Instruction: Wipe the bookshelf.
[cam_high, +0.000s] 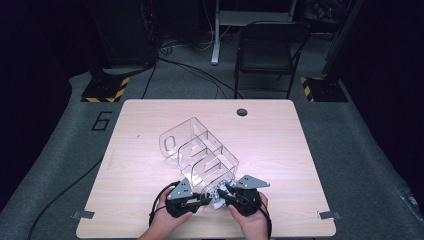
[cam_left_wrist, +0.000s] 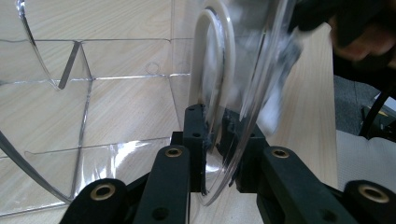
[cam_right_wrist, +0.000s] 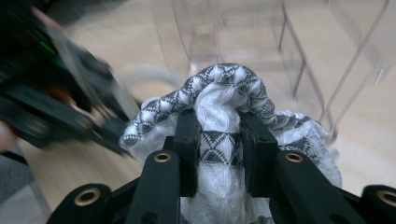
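Since the soft, light black-and-white patterned cloth (cam_right_wrist: 219, 112) bunches easily, right gripper (cam_right_wrist: 219, 154) clamps its middle while left gripper (cam_left_wrist: 217, 140) pinches the stiff, slippery clear acrylic divided organizer (cam_high: 200, 150) by its end wall.

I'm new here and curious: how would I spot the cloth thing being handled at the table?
Start at the wooden table and find the clear acrylic divider rack lying on it. At the rack's near end, the right claw pinches a bunched white sock with a black-and-grey zigzag band, the one soft, patterned thing there.

Black claws (cam_high: 206, 199), brass rivets (grey triangular top plates), black cables.
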